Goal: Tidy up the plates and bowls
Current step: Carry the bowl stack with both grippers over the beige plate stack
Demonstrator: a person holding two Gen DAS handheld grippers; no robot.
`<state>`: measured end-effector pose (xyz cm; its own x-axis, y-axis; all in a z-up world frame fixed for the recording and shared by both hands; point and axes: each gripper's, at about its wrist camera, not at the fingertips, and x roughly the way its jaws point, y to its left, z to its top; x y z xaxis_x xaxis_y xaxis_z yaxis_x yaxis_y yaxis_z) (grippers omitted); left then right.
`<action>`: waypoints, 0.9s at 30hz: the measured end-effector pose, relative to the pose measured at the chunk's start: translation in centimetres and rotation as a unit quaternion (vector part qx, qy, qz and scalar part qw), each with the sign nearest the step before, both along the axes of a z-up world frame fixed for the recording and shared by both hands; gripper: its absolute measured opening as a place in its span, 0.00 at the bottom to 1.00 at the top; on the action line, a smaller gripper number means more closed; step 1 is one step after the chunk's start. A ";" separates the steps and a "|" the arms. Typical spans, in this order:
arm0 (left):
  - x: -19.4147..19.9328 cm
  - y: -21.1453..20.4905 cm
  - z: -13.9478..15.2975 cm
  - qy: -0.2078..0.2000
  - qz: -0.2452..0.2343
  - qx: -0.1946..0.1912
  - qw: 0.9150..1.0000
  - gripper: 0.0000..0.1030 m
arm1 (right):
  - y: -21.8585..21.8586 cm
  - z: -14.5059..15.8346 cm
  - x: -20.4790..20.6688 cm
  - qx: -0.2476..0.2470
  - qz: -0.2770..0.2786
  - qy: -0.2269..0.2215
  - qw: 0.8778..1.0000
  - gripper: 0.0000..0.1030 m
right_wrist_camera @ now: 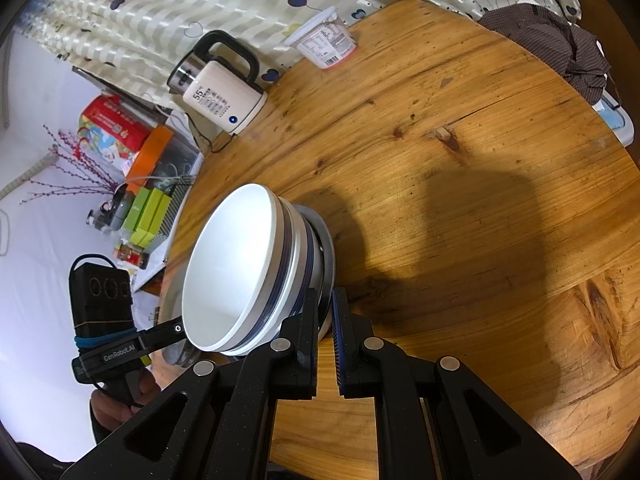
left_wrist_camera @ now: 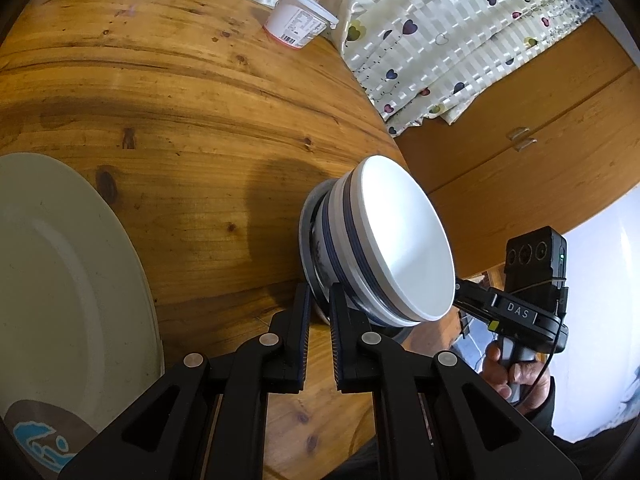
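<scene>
The left gripper (left_wrist_camera: 320, 300) and right gripper (right_wrist_camera: 325, 305), matte black with ribbed blue pads, have jaws clamped on opposite sides of a grey plate's (left_wrist_camera: 306, 248) thin rim. Glossy white, navy-banded bowls (left_wrist_camera: 400, 240) sit nested on that plate on the knotty, round pine bench (left_wrist_camera: 180, 100). A broad, smooth cream plate (left_wrist_camera: 60, 280) lies well apart.

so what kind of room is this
Probably a home dining or kitchen corner: a round wooden table, an electric kettle, stacked bowls and a heart-print curtain.
</scene>
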<state>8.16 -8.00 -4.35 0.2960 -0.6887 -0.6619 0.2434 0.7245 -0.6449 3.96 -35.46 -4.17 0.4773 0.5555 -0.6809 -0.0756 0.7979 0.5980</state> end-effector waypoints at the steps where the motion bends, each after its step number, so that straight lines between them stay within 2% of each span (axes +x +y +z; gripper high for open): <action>1: -0.1 0.0 0.0 -0.002 0.000 0.001 1.000 0.08 | 0.0 0.0 0.0 0.000 -0.001 0.000 1.000 0.07; 9: -0.3 -0.2 0.6 -0.013 0.004 0.015 1.000 0.08 | 0.0 0.0 0.1 -0.004 0.001 0.003 1.000 0.07; 27: -0.7 0.7 2.1 -0.029 0.015 0.018 0.999 0.08 | 1.0 1.7 0.1 -0.009 0.008 -0.011 1.000 0.07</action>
